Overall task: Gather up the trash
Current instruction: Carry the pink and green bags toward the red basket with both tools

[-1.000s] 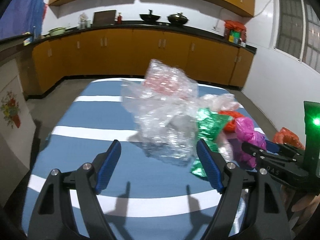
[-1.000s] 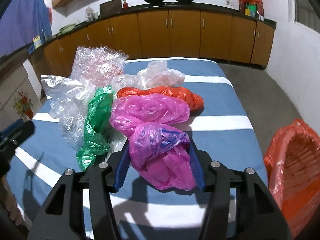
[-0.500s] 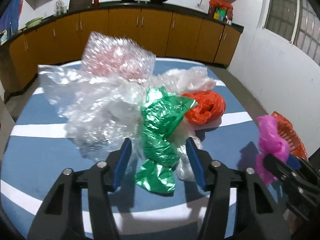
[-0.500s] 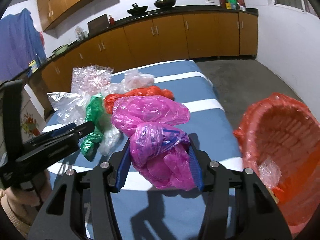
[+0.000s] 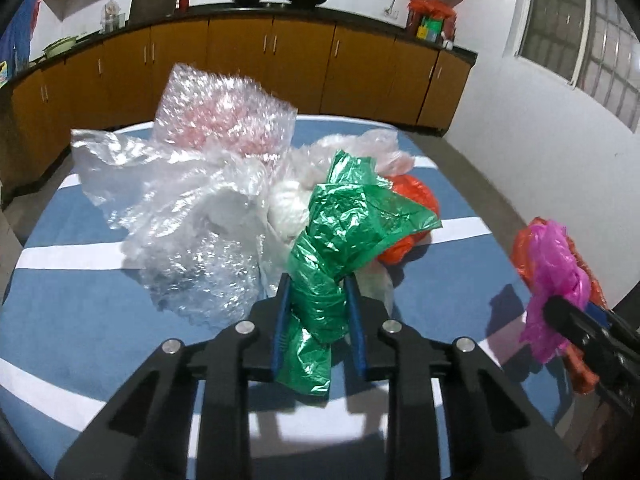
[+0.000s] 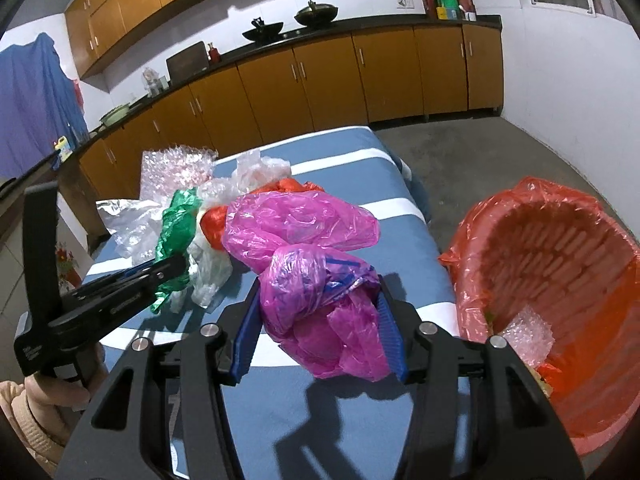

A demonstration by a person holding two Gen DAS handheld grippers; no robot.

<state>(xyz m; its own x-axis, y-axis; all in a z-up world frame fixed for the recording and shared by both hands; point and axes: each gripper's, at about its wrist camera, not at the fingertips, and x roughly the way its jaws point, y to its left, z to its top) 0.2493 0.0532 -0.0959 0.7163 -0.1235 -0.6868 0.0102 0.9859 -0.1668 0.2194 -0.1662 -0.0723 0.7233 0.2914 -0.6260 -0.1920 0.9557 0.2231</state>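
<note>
My left gripper [image 5: 318,300] is shut on a crumpled green plastic bag [image 5: 344,224] on the blue striped table [image 5: 72,312]; it also shows in the right wrist view [image 6: 176,268]. My right gripper [image 6: 320,320] is shut on a magenta plastic bag [image 6: 304,236] and holds it above the table's right part, beside the trash basket [image 6: 560,264] lined with an orange bag. The magenta bag also shows in the left wrist view [image 5: 556,276]. Clear bubble wrap [image 5: 200,216], a pinkish bubble wrap wad [image 5: 224,116] and an orange bag [image 5: 416,196] lie in the pile.
The basket stands off the table's right edge and holds a bit of bubble wrap [image 6: 524,332]. Orange kitchen cabinets [image 5: 272,68] run along the back wall. A white wall [image 5: 560,140] is to the right. Grey floor [image 6: 480,160] lies beyond the table.
My left gripper moved onto the green bag and closed on it. My right gripper carried the magenta bag rightward, closer to the basket.
</note>
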